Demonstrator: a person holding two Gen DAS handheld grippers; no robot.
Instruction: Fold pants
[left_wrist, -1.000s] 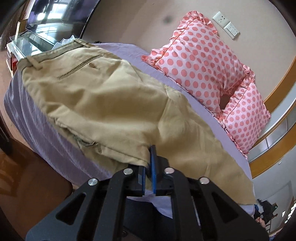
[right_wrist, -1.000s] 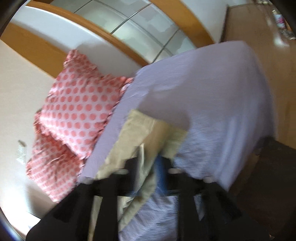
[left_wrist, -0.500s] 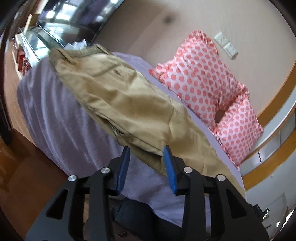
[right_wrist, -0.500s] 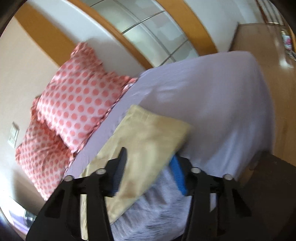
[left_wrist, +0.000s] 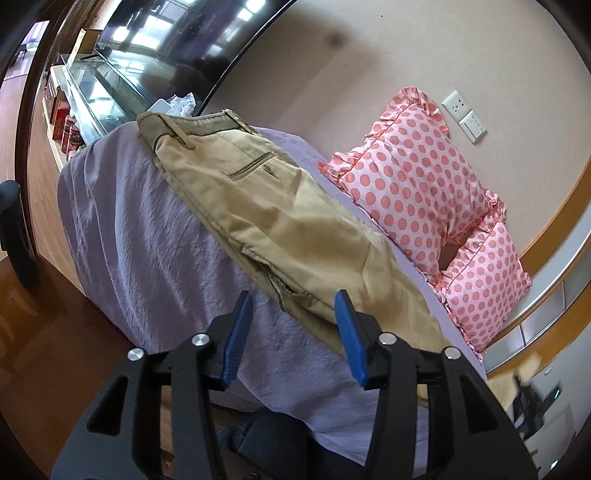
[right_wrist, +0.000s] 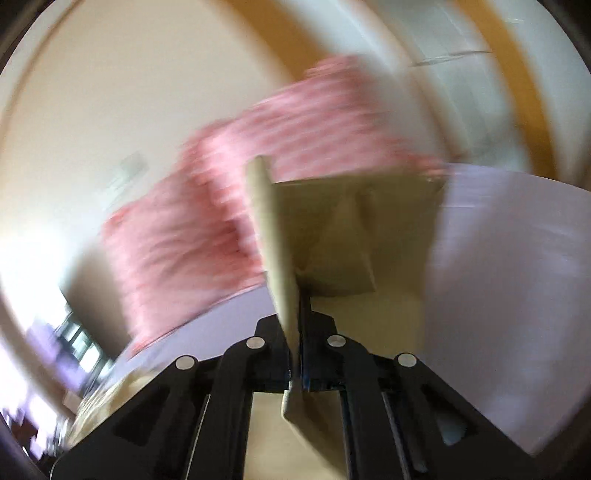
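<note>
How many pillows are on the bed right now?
2. The near pillow leans on the wall behind the pants; the far pillow sits beside it, partly tucked behind.

The pants (left_wrist: 280, 221) are matt tan woven cloth with stitched seams. The bedsheet (left_wrist: 147, 258) is crinkled lilac fabric, and the pillows (left_wrist: 417, 177) smooth, slightly shiny dotted cloth. Through the blur, the right gripper (right_wrist: 299, 332) seems matt black plastic with metal screws.
</note>
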